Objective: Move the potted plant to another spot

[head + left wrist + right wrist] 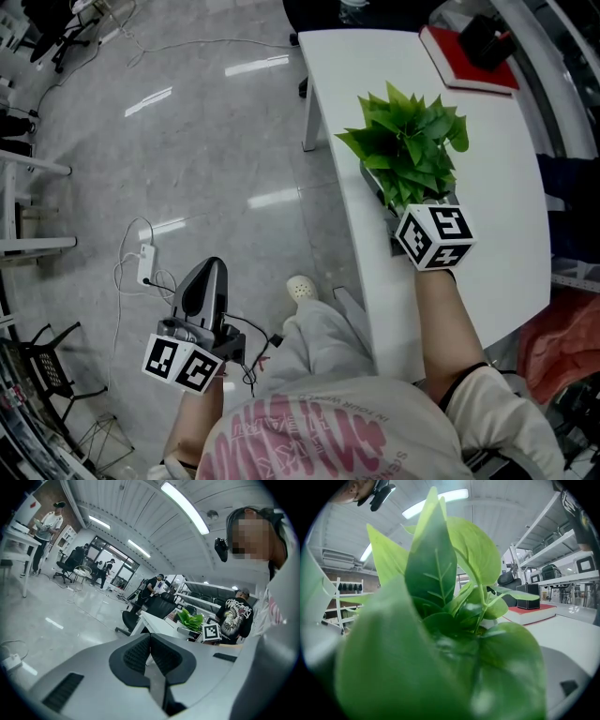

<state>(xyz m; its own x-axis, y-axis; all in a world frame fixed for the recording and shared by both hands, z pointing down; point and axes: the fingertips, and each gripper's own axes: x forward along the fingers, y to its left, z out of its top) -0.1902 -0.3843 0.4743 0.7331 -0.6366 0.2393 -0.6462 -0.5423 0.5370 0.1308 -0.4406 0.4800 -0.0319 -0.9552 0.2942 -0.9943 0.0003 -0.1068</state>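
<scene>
left gripper [150, 654] ribbed pads together | right gripper [388, 199] flanks glossy-leaved potted plant [409, 141]

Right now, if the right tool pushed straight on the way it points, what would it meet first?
The green leafy potted plant: its leaves fill the right gripper view, close against the right tool. Whether the jaws already reach the pot beneath cannot be told.

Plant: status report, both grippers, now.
Left gripper shut, empty, off the table. Right gripper at plant, jaws buried in leaves, grip unconfirmed. Plant upright over table. Red book at far end, apart.
</scene>
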